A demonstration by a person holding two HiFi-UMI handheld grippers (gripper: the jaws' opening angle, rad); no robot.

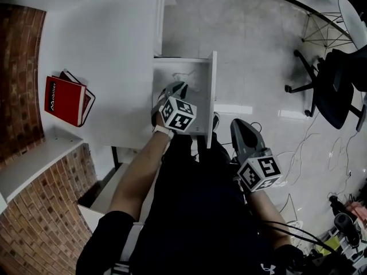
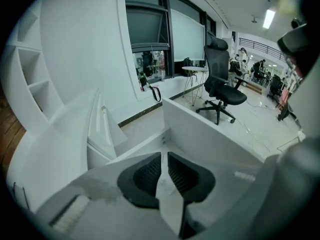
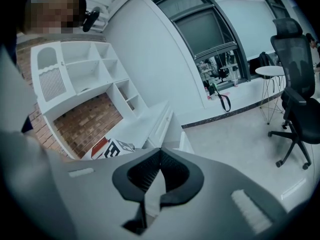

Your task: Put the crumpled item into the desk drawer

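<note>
From the head view I look steeply down on a smooth white desk (image 1: 109, 50) with its drawer (image 1: 213, 90) pulled out, and only here can I make out the crumpled item (image 1: 186, 76). It is a faint, pale, wrinkled shape on the drawer floor, just beyond the tips of the left gripper (image 1: 174, 88). The left gripper view shows what the head view cannot. Its ribbed black pads stand a narrow slit apart with nothing gripped between them, and they point into the plain white drawer box (image 2: 210, 134). The right gripper (image 1: 239, 124) hangs off to the side above the glossy floor, well apart from the drawer. Its own view has the dark pads of the right gripper (image 3: 160, 164) meeting at the tips, closed on nothing. That view alone reveals a white cubby shelf unit (image 3: 80, 69) against the rough red brick wall (image 3: 90, 121). It also catches the red book (image 3: 100, 146) low on the desktop. In the head view the book (image 1: 64, 101) lies near the desk's left edge, and the white lettering along its cover seems to read "Mobile", though I cannot be sure. A black mesh-backed office chair (image 3: 297, 104) on castors appears in all three views, and a small round table on thin wire legs (image 2: 195, 70) stands by the windows.
</note>
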